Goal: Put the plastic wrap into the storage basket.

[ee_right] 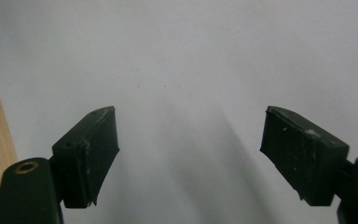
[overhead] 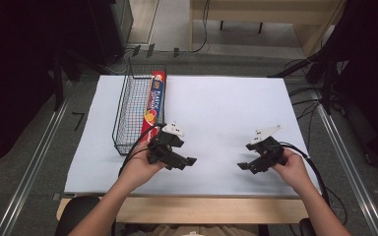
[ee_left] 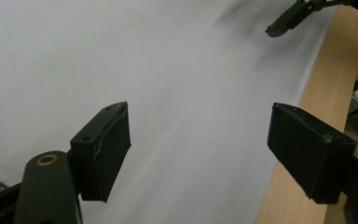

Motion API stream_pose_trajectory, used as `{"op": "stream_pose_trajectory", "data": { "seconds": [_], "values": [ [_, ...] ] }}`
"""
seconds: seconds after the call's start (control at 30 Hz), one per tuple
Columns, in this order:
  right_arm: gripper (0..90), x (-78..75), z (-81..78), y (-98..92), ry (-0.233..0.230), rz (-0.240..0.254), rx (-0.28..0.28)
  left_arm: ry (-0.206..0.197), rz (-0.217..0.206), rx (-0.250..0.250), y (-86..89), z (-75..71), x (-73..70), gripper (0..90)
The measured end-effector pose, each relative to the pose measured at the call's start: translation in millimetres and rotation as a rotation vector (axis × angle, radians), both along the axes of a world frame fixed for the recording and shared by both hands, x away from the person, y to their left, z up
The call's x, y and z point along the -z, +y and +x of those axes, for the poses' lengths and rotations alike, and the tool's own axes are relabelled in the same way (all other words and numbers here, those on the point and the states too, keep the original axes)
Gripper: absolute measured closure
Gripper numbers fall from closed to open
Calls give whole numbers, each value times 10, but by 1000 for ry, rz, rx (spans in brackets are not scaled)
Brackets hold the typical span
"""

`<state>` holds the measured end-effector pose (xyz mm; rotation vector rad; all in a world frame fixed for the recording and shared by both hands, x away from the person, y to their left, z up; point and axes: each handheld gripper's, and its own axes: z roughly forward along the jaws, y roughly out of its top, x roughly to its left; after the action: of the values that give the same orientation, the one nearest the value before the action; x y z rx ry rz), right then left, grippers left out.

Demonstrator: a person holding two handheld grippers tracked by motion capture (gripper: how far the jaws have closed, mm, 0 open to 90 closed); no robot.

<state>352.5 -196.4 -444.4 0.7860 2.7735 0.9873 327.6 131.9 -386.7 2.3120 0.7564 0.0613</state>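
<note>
Currently nothing is held: left gripper (overhead: 191,161) and right gripper (overhead: 242,166) stand apart, empty, near the surface's front edge. Foil box (overhead: 153,104) lies beside the basket (overhead: 128,105), left side; a reach and grasp is likely needed next.

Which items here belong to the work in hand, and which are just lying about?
In the job:
- wire basket
- wrap box, leaning against the basket's right side
- left gripper, open, empty
- right gripper, open, empty

Just there:
- white sheet covering the table
- floor cables to the right
</note>
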Motion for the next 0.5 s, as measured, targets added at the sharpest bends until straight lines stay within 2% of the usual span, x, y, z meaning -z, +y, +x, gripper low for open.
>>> {"op": "stream_pose_trajectory", "data": {
  "seconds": [0.2,0.37,0.5],
  "values": [
    [192,7,-1,13,2,-9,-8,0,-27,42,-47,-4,118,217],
    [191,17,-5,26,3,-16,-12,28,0,66,-73,7,226,218],
    [191,19,-7,25,4,-17,-13,33,16,75,-86,14,286,215]
  ]
}}
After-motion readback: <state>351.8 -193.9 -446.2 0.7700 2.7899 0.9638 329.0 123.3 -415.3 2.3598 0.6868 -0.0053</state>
